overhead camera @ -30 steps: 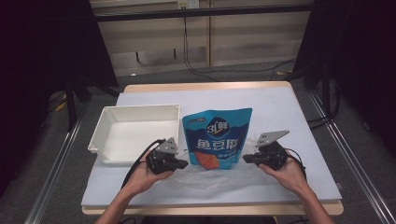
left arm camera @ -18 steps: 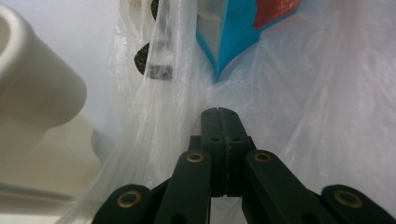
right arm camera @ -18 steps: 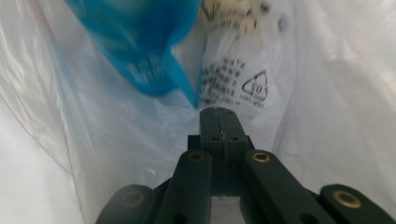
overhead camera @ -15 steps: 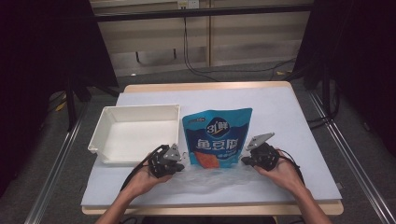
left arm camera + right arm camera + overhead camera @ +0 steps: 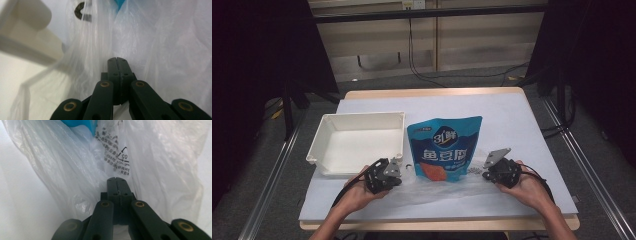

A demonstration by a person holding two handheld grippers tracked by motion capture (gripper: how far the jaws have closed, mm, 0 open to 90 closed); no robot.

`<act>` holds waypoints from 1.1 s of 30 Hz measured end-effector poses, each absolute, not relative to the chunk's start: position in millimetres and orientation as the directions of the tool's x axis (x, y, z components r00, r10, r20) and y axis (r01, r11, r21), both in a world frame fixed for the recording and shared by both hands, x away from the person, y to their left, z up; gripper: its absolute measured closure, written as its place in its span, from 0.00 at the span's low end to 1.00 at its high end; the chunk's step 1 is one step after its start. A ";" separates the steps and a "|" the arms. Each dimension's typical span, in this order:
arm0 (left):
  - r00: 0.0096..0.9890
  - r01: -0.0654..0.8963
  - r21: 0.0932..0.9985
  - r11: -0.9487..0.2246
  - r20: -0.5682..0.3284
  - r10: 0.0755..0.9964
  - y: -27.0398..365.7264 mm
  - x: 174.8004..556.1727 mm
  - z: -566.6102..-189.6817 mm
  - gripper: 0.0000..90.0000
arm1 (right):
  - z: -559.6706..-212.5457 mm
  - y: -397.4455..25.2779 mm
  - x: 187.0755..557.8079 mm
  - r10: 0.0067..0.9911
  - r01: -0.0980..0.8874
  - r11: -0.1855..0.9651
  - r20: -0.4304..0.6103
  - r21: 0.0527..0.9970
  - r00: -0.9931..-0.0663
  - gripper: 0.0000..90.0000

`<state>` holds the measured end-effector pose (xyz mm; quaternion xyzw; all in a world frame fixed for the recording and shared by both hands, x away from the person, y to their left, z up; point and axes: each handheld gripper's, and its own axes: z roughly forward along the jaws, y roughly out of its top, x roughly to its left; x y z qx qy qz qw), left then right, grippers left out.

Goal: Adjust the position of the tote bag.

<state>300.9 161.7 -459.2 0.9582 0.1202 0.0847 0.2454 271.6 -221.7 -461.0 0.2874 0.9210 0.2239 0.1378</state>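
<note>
A clear plastic bag (image 5: 437,192) lies crumpled on the table's front half. A blue snack pouch (image 5: 444,147) lies flat with its lower end at the bag's far edge. My left gripper (image 5: 401,175) holds the bag's left side and my right gripper (image 5: 486,175) its right side. In the left gripper view the jaws (image 5: 116,60) are pressed together with bag film (image 5: 155,50) gathered around them and a blue corner of the pouch (image 5: 120,3) beyond. In the right gripper view the jaws (image 5: 116,180) are likewise closed amid the film (image 5: 62,170), with printed text and the pouch (image 5: 80,123) ahead.
A white rectangular tray (image 5: 362,116) stands left of the pouch, its near corner close to my left gripper; its rim (image 5: 25,32) shows in the left gripper view. The table (image 5: 512,115) has a pale blue top. Dark cables run on the floor behind.
Both grippers have drawn back slightly toward the person, keeping hold of the bag. The pouch and the tray have stayed put.
</note>
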 end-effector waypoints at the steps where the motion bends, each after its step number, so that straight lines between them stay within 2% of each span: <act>1: 0.955 0.199 0.498 -0.844 0.095 0.282 163.0 300.4 -459.7 1.00 | -461.0 -221.7 271.6 0.591 0.468 0.734 -0.125 0.492 -0.797 1.00; 9: 0.955 0.199 0.501 -0.842 0.095 0.283 170.2 299.2 -459.8 1.00 | -460.9 -225.3 270.0 0.596 0.479 0.726 -0.104 0.493 -0.796 1.00; 16: 0.953 0.184 0.463 -0.867 0.131 0.273 169.8 297.1 -457.6 1.00 | -460.4 -224.8 268.4 0.595 0.475 0.733 -0.121 0.487 -0.794 1.00; 19: 0.948 0.217 0.485 -0.847 0.104 0.302 171.7 299.0 -458.0 1.00 | -460.8 -225.5 267.0 0.620 0.496 0.705 -0.100 0.507 -0.778 1.00; 20: 0.945 0.230 0.522 -0.821 0.081 0.316 173.1 298.7 -459.1 1.00 | -461.8 -227.2 267.6 0.624 0.493 0.679 -0.074 0.544 -0.778 1.00; 22: 0.945 0.234 0.539 -0.809 0.069 0.320 172.9 298.4 -459.6 1.00 | -461.3 -227.7 267.7 0.623 0.485 0.672 -0.072 0.559 -0.779 1.00; 25: 0.947 0.250 0.578 -0.777 0.020 0.320 173.6 300.7 -453.1 1.00 | -453.8 -229.5 266.8 0.635 0.490 0.600 -0.003 0.632 -0.773 1.00; 26: 0.940 0.266 0.619 -0.739 0.002 0.340 174.1 300.7 -451.7 0.99 | -452.9 -229.7 267.1 0.632 0.482 0.587 0.003 0.651 -0.775 0.99; 28: 0.947 0.260 0.627 -0.734 -0.016 0.322 175.9 302.0 -447.9 0.96 | -448.4 -228.7 265.2 0.648 0.485 0.551 0.017 0.679 -0.761 0.96; 33: 0.942 0.263 0.702 -0.661 -0.037 0.335 174.5 296.2 -434.6 0.99 | -438.0 -224.3 261.3 0.636 0.460 0.520 0.033 0.720 -0.771 0.96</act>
